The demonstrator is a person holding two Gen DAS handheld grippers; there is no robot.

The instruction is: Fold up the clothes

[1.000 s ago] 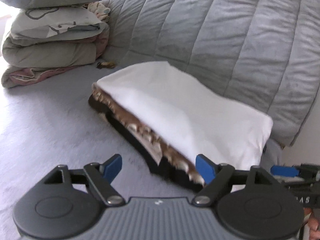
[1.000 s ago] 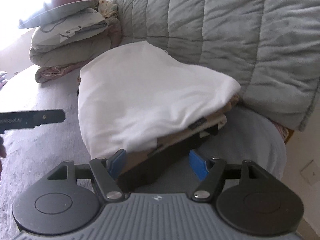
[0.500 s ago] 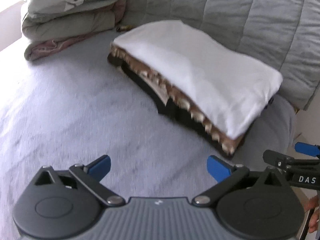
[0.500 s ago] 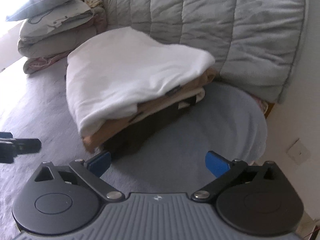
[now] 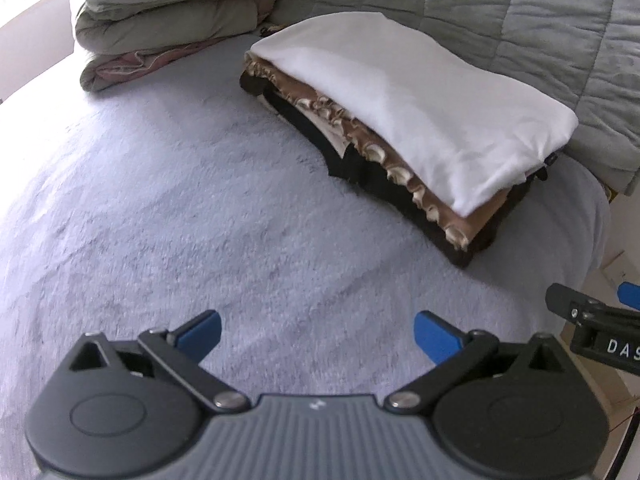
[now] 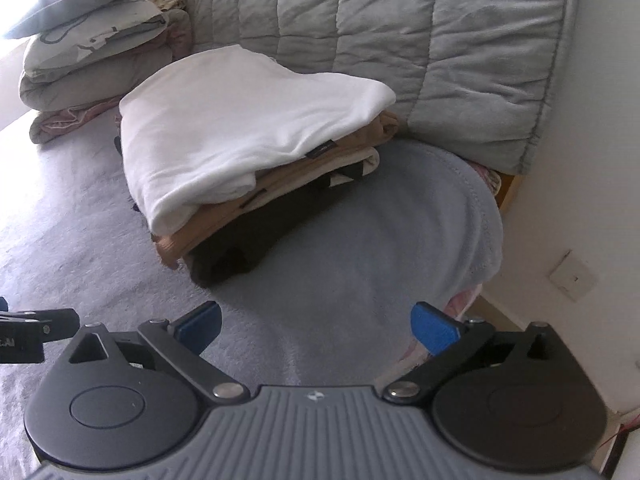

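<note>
A folded white garment (image 5: 420, 100) lies on top of a stack of folded clothes, over a tan ruffled piece (image 5: 400, 168) and a black piece (image 5: 360, 172), on the grey bed cover (image 5: 200, 200). The same stack shows in the right wrist view, white garment (image 6: 240, 120) on top. My left gripper (image 5: 318, 334) is open and empty, well back from the stack. My right gripper (image 6: 316, 326) is open and empty, also back from it. The right gripper's tip (image 5: 592, 320) shows at the right edge of the left wrist view.
A pile of pillows and folded bedding (image 5: 168, 20) sits at the back left. A quilted grey blanket (image 6: 400, 40) hangs behind the stack. The bed's corner (image 6: 480, 232) drops off to the right beside a white wall with a socket (image 6: 572, 276).
Both grippers have pulled back and up from the stack and opened wider. The white garment stays lying on top of the stack.
</note>
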